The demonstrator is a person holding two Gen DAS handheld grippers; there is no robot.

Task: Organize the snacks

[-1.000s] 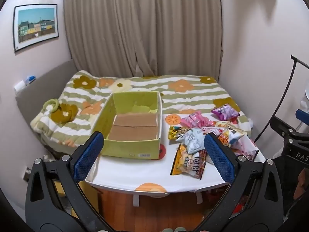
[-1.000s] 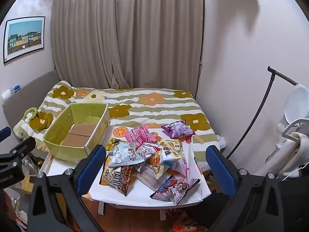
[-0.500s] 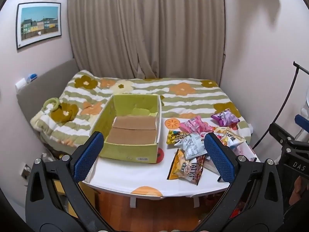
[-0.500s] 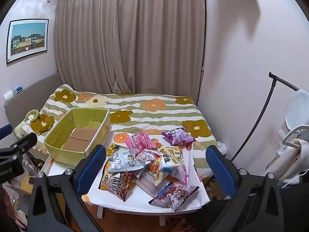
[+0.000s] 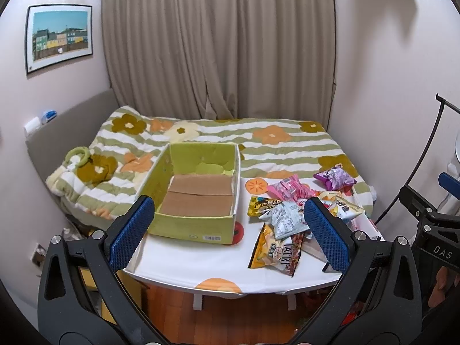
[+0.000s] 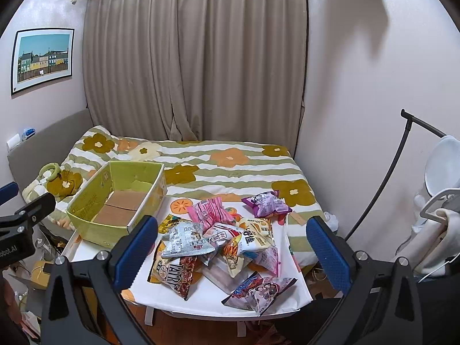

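An empty green cardboard box (image 5: 201,201) (image 6: 115,201) stands on the left of a small white table (image 5: 187,261) (image 6: 207,299). A heap of snack bags (image 5: 290,218) (image 6: 224,241) lies to its right, with a pink bag (image 6: 210,211), a purple bag (image 6: 266,204) and a yellow "TATRE" bag (image 6: 175,270). My left gripper (image 5: 227,230) is open and empty, held before the table's near edge. My right gripper (image 6: 230,250) is open and empty, held in front of the heap.
A bed with a striped flower quilt (image 5: 273,143) lies behind the table, with curtains (image 5: 218,46) beyond. Walls close in on both sides. A black stand (image 6: 399,166) and a clothes rack (image 6: 440,215) are at the right. Wooden floor (image 5: 218,316) shows below the table.
Both grippers have risen and tilted slightly, so the table and box sit a little lower and farther in view. Nothing on the table has moved.
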